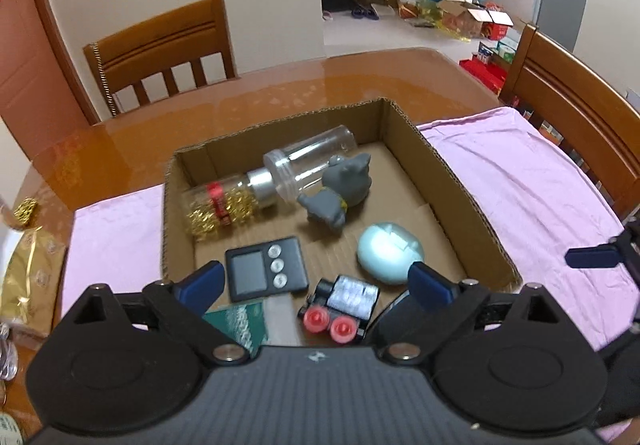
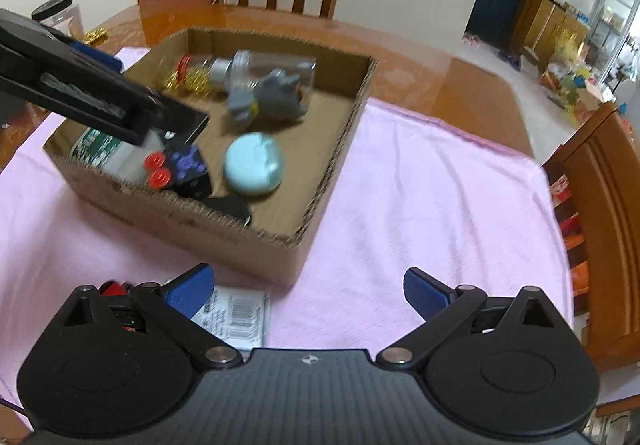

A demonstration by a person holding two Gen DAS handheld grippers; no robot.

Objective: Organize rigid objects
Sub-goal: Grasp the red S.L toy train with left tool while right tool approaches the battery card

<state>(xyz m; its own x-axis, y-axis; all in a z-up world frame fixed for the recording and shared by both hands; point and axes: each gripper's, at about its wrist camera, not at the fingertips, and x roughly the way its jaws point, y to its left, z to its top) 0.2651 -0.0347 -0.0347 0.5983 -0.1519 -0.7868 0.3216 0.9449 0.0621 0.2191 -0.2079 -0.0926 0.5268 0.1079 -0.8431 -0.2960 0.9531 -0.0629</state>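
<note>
A cardboard box point(image 1: 456, 181) point(image 2: 340, 149) sits on a pink cloth. Inside lie a clear jar point(image 1: 316, 161), a bottle of gold bits point(image 1: 220, 205), a grey toy figure point(image 1: 340, 193) point(image 2: 272, 97), a black timer point(image 1: 266, 273), a pale blue egg-shaped case point(image 1: 390, 253) point(image 2: 254, 165), a black toy car with red wheels point(image 1: 340, 309) point(image 2: 176, 169) and a green-white packet point(image 1: 240, 321). My left gripper point(image 1: 316, 285) is open above the box's near side. My right gripper point(image 2: 308, 289) is open and empty over the cloth, in front of the box. A labelled packet point(image 2: 236, 317) and a red-black item point(image 2: 116, 301) lie under its left finger.
The pink cloth point(image 2: 420, 205) covers a glossy wooden table point(image 1: 280, 85). Wooden chairs stand behind point(image 1: 160, 49) and at the right point(image 2: 608, 213). Gold packets point(image 1: 28, 265) and a black-lidded jar point(image 2: 60, 13) sit at the table's left.
</note>
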